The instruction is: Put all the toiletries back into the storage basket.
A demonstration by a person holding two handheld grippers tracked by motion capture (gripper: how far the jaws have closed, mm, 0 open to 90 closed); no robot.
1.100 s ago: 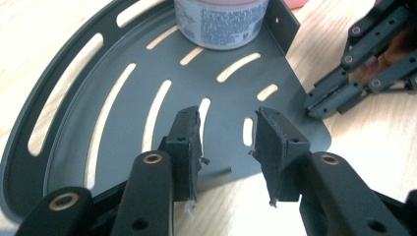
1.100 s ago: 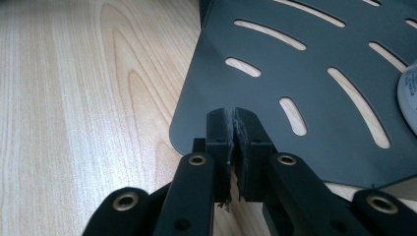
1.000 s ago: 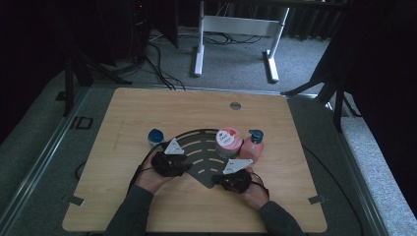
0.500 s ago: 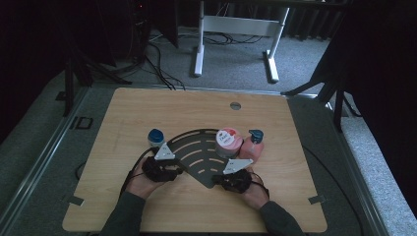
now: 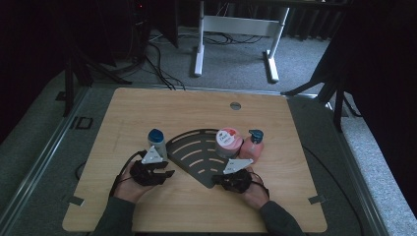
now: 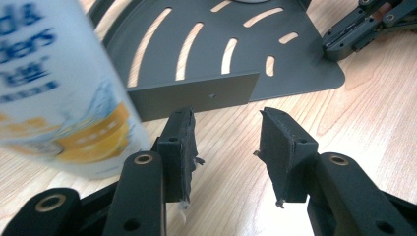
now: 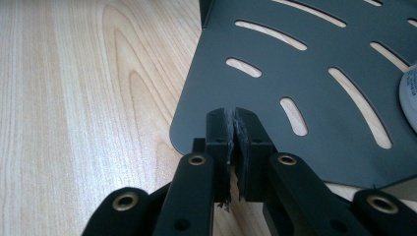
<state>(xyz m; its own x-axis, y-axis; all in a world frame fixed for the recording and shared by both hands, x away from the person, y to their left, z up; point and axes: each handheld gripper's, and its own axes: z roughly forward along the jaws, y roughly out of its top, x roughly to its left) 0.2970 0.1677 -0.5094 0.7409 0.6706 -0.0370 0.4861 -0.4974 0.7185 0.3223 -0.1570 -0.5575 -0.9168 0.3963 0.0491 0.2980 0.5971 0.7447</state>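
A black fan-shaped slotted tray lies in the middle of the wooden table. A white bottle with a blue cap stands at its left edge. A pink tub sits on its right part, and a pink pump bottle stands just right of it. My left gripper is open on the table, its jaws facing the tray's upright side wall, with the white bottle close on their left. My right gripper is shut, tips over the tray's rounded near corner.
A round grommet hole is in the table's far side. Beyond the table stand a white desk frame and loose cables on grey carpet. My right gripper shows past the tray's corner in the left gripper view. Bare wood lies near the front edge.
My left gripper has drawn back from the tray, to the left and toward the person. The right gripper, the tray and the containers have stayed put.
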